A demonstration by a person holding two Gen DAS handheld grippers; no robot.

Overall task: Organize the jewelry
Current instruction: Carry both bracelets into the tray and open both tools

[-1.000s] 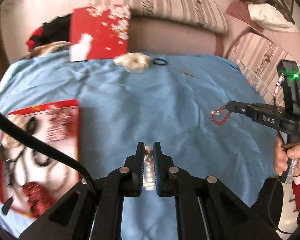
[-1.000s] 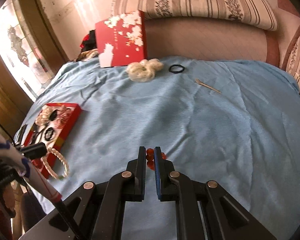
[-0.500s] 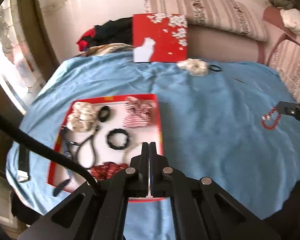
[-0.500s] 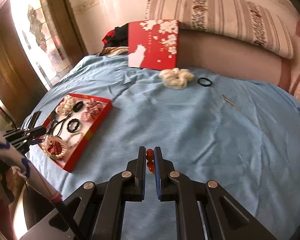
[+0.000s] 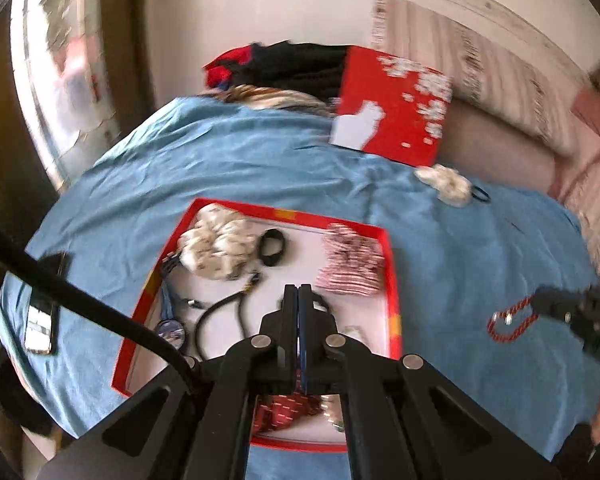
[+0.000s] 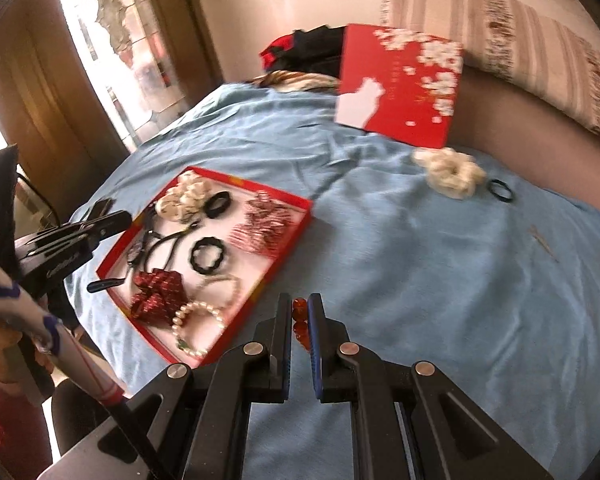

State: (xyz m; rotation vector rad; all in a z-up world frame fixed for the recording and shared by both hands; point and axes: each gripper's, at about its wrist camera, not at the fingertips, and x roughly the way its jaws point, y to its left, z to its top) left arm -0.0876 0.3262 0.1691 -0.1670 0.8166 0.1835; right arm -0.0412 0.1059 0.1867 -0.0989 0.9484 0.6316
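A red tray (image 5: 392, 280) (image 6: 292, 236) on the blue sheet holds scrunchies, black hair ties, a red bow and a pearl bracelet (image 6: 198, 330). My left gripper (image 5: 299, 300) is shut and empty, above the tray's near part; it shows in the right wrist view (image 6: 116, 220) at the tray's left edge. My right gripper (image 6: 299, 312) is shut on a red bead bracelet (image 6: 299, 322), held above the sheet right of the tray. In the left wrist view the bracelet (image 5: 512, 322) hangs from that gripper (image 5: 540, 304).
A red flowered box lid (image 6: 400, 84) leans at the back. A white scrunchie (image 6: 450, 172), a black hair tie (image 6: 500, 191) and a thin pin (image 6: 542, 240) lie on the sheet. A phone (image 5: 42, 320) lies left of the tray.
My left gripper swung left over the tray and let go of the pearl bracelet, which now lies in the tray. My right gripper carried the red bracelet left toward the tray.
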